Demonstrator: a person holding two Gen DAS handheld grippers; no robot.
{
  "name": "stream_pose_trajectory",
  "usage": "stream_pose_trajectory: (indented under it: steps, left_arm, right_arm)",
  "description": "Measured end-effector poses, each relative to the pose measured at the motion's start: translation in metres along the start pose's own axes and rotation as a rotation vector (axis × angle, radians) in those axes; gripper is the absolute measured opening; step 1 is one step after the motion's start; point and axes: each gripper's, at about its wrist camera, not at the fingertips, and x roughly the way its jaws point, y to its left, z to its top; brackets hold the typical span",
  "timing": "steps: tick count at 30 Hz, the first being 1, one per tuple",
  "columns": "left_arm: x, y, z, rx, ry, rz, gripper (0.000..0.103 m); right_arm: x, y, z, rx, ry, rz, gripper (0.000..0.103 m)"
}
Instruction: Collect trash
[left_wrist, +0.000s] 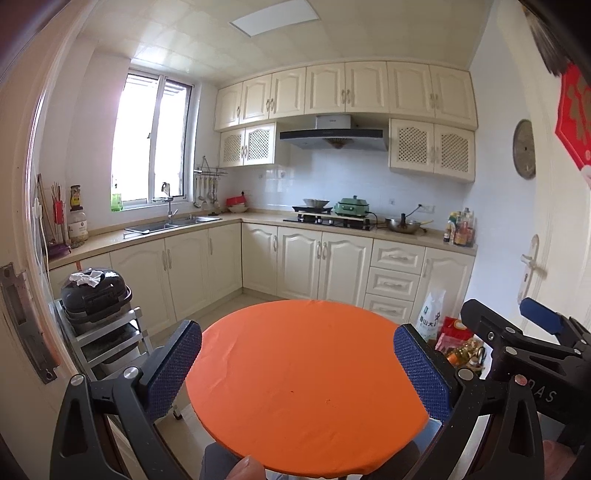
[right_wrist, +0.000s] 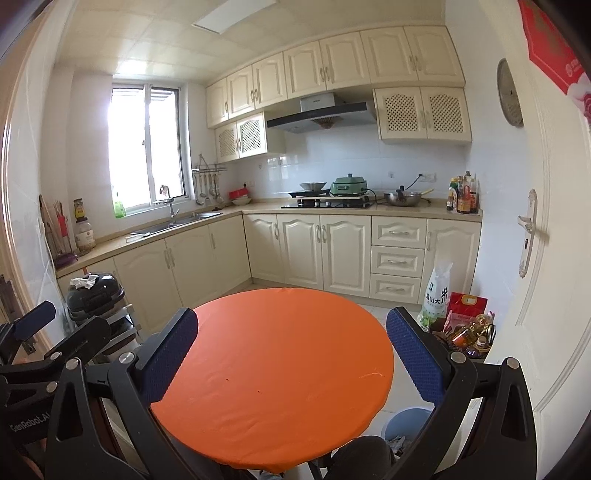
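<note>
Your view of the round orange-covered table (left_wrist: 306, 373) is cut at its near rim by the frame edge in both wrist views. The blue plastic bin (right_wrist: 408, 424) is half hidden behind the table edge and one blue-padded finger; its contents are unreadable. Labels on the countertop condiment bottles (right_wrist: 463, 195) are too small to read.

The right gripper (right_wrist: 291, 343) hangs above a round orange table (right_wrist: 280, 376), its blue-padded fingers (right_wrist: 168, 354) spread wide with nothing between them. The left gripper (right_wrist: 33, 328) shows at the left edge; whether it is spread or closed cannot be told. A blue bin (right_wrist: 406, 424) sits on the floor just beside the table's right edge, with scraps inside. Near the door stand a rice bag (right_wrist: 437, 295), a red bag (right_wrist: 467, 304) and bottles (right_wrist: 471, 332). Cream cabinets (right_wrist: 332, 251) line the far walls.
</note>
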Motion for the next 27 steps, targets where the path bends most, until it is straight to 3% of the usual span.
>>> stream_pose_trajectory:
  steps: [17, 27]
  left_arm:
    - [0.002, 0.016, 0.014, -0.006, 0.003, 0.007, 0.102]
    - [0.0, 0.018, 0.004, -0.005, -0.01, -0.003, 0.102]
  right_arm:
    - [0.003, 0.0, -0.006, -0.004, 0.011, 0.001, 0.103]
    - [0.004, 0.0, -0.007, -0.011, 0.01, 0.004, 0.103]
